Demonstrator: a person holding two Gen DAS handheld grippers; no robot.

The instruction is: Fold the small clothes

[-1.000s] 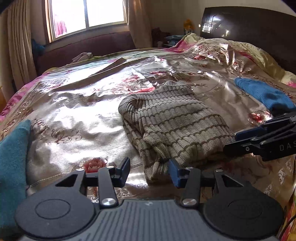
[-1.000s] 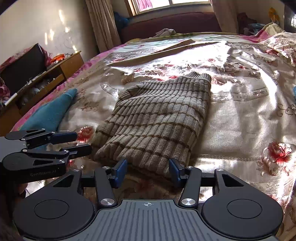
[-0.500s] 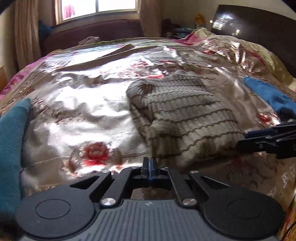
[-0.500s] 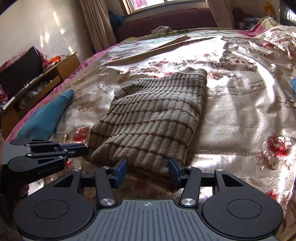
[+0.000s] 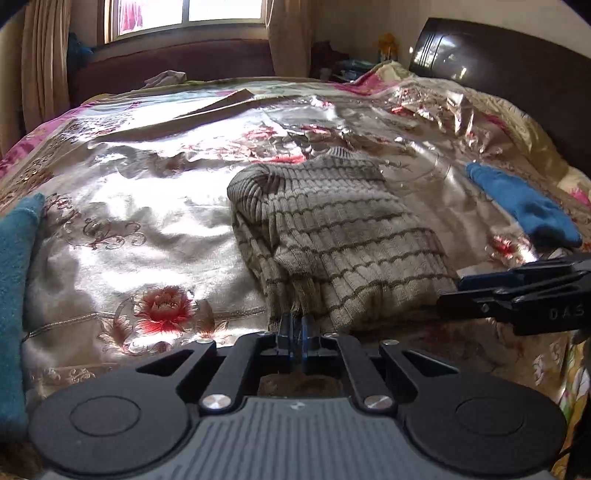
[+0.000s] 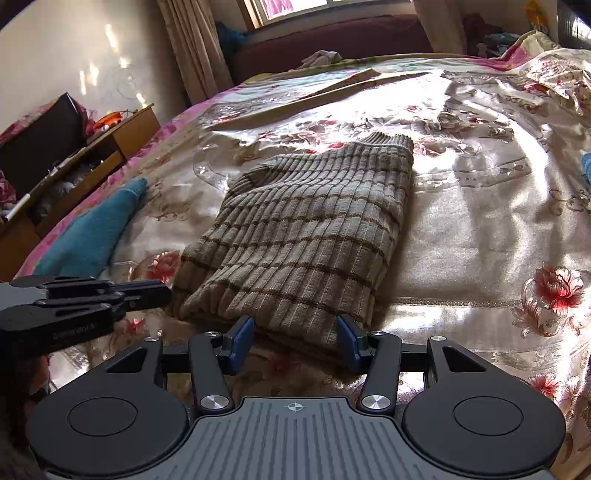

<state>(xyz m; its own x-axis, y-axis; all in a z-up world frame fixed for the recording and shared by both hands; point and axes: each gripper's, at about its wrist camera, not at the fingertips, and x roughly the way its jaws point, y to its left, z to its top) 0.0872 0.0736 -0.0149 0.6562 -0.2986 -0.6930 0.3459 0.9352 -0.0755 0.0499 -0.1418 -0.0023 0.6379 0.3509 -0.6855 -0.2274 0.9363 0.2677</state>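
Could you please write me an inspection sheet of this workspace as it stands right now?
Surface: bed with a shiny floral bedspread, wrinkled towards the headboard.
Job's things: striped knit sweater, folded into a long block, lying mid-bed.
Clutter: teal cloth to the sweater's left; blue cloth to its right; both apart from it.
Grippers: left hand-held gripper shut at the sweater's near left corner, apparently pinching the fabric; right hand-held gripper open, fingers astride the near edge.
Cables: nothing seen.
Surroundings: window with curtains, dark headboard, wooden side cabinet holding oddments.
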